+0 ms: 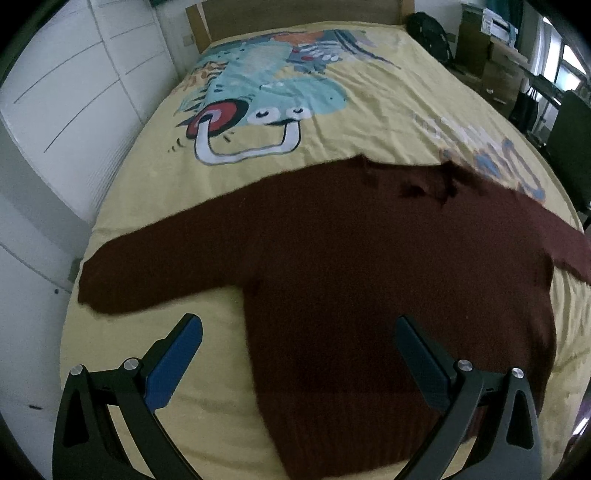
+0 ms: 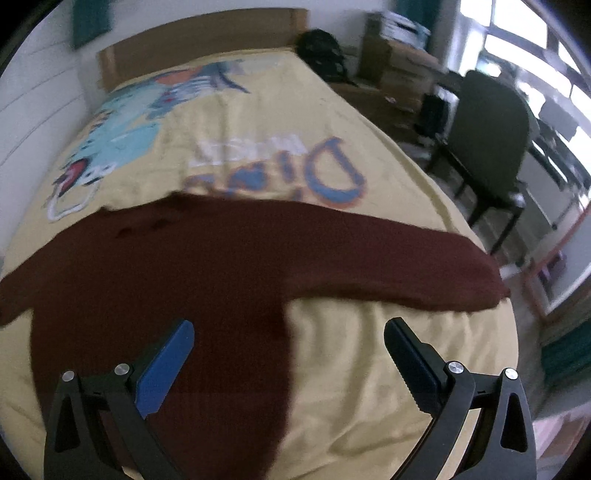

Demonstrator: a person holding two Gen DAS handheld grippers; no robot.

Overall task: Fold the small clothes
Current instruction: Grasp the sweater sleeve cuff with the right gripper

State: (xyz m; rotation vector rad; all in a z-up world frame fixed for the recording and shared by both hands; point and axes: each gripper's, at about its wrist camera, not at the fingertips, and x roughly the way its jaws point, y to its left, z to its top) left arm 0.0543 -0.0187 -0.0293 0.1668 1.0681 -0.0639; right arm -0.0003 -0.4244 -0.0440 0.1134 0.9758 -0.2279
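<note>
A dark maroon knit sweater lies flat on the bed, both sleeves spread out sideways, collar toward the headboard. It also shows in the right wrist view. My left gripper is open and empty, above the sweater's left side edge just below the left sleeve. My right gripper is open and empty, above the sweater's right side edge below the right sleeve.
The bed has a yellow cartoon-print cover and a wooden headboard. White cabinets stand on the left. A dark chair, boxes and a desk stand on the right near the window.
</note>
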